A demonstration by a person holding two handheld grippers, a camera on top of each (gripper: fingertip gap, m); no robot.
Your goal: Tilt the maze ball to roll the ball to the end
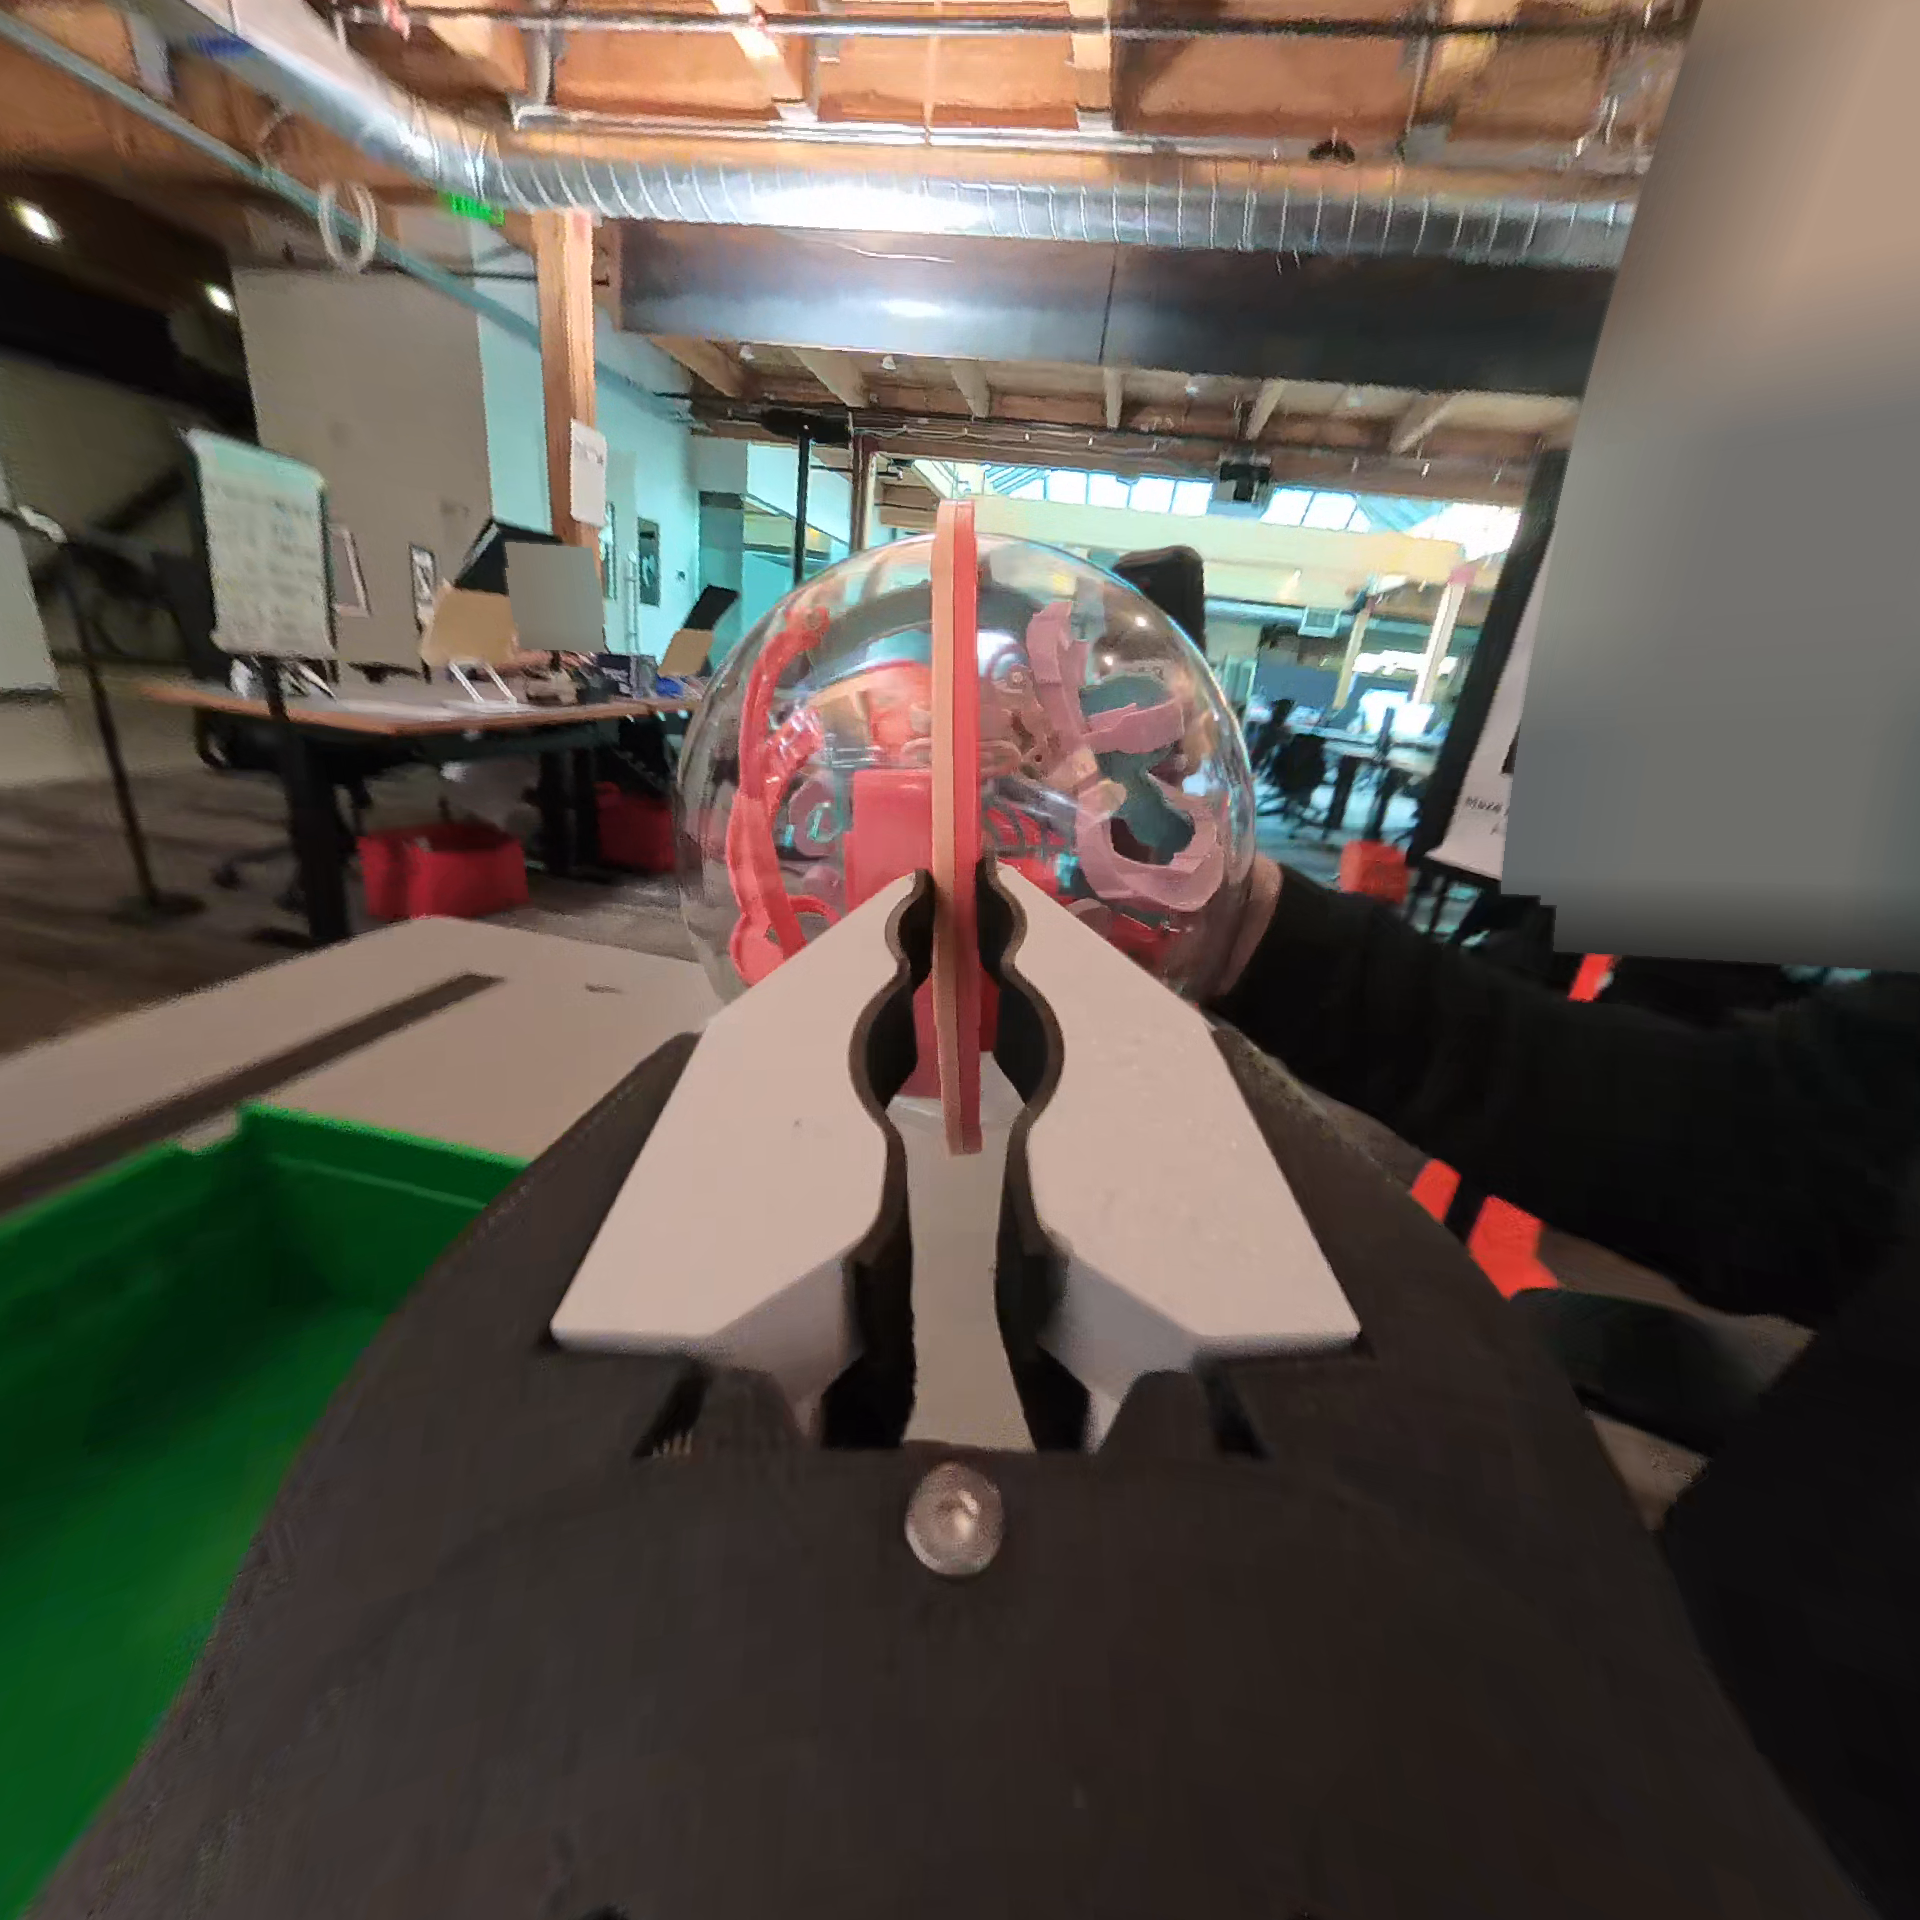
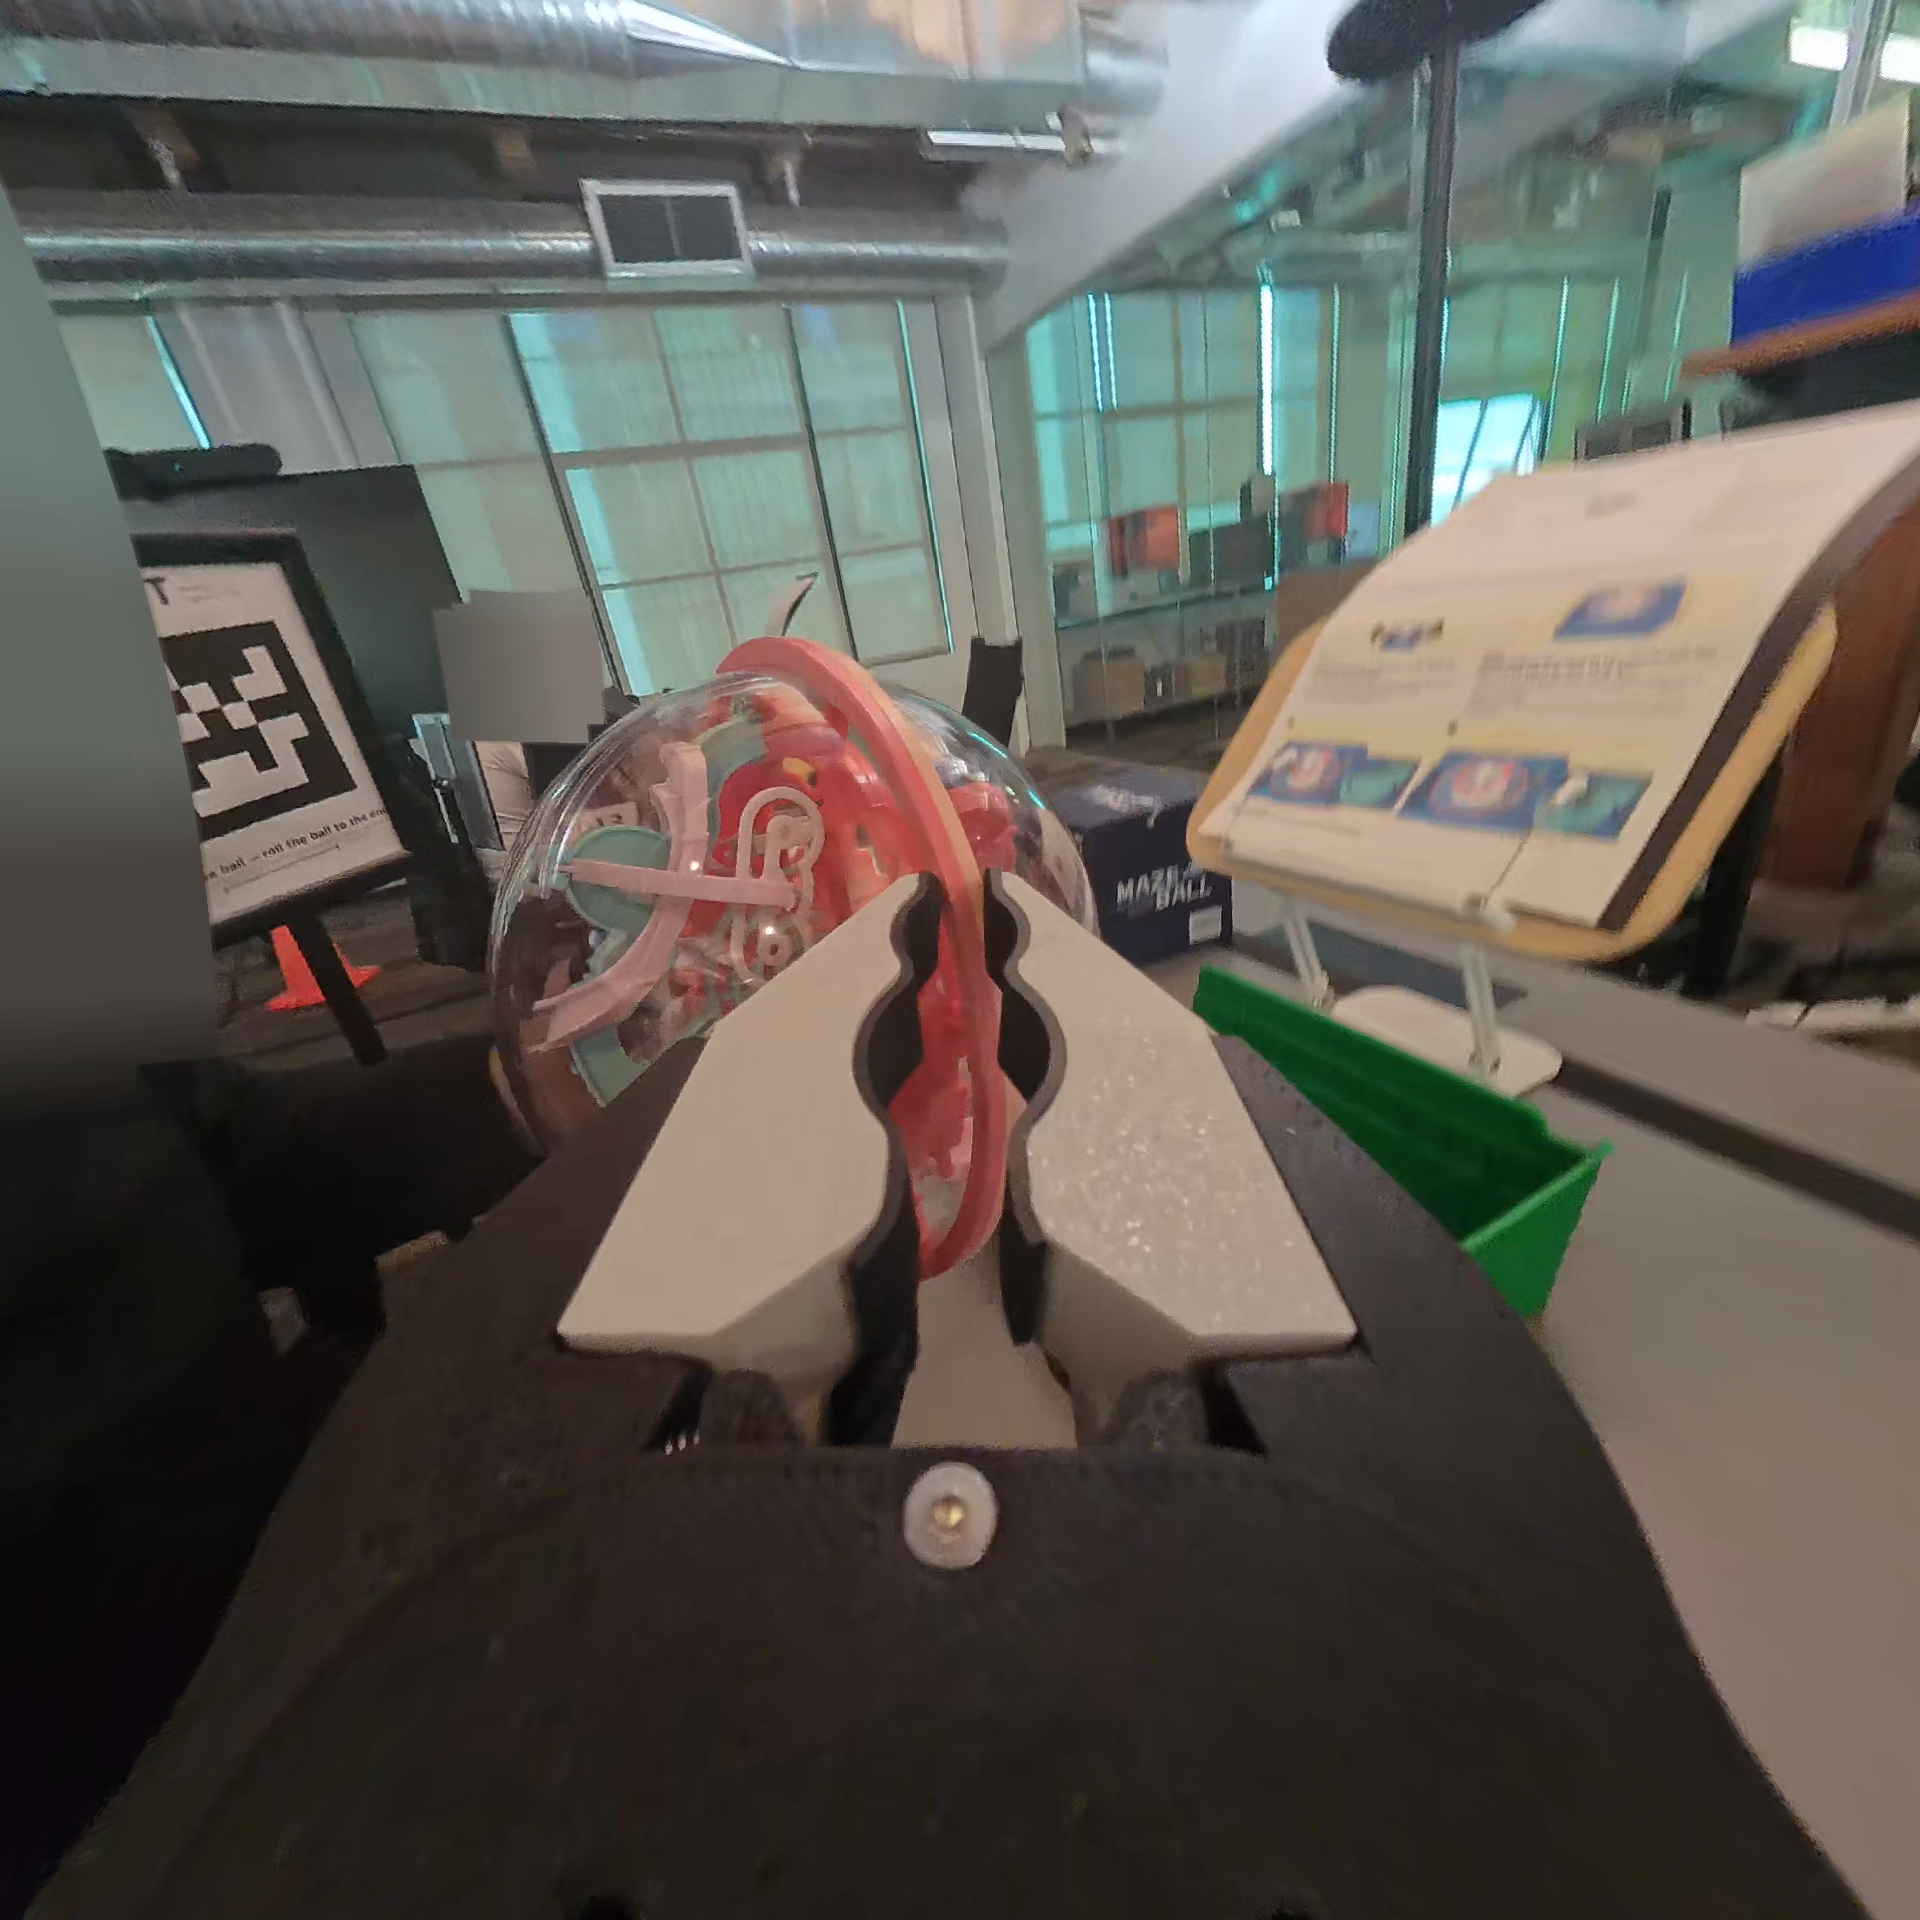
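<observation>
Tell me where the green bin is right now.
The green bin sits on the table at lower left of the left wrist view; in the right wrist view it lies right, below the document stand.

Clear maze ball (image 1: 1091, 727), pink rim upright, pinched by fingers (image 1: 831, 1039).

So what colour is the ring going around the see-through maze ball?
The ring is coral pink; the right wrist view shows it best.

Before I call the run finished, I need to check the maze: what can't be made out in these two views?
- The small rolling ball and the maze's end: lost among tracks and glare inside the maze ball, both views.
- The ball's lower part: covered by the left gripper and right gripper.
- Page on the stand: blurred.
- Green bin: cut off by the frame edge.
</observation>
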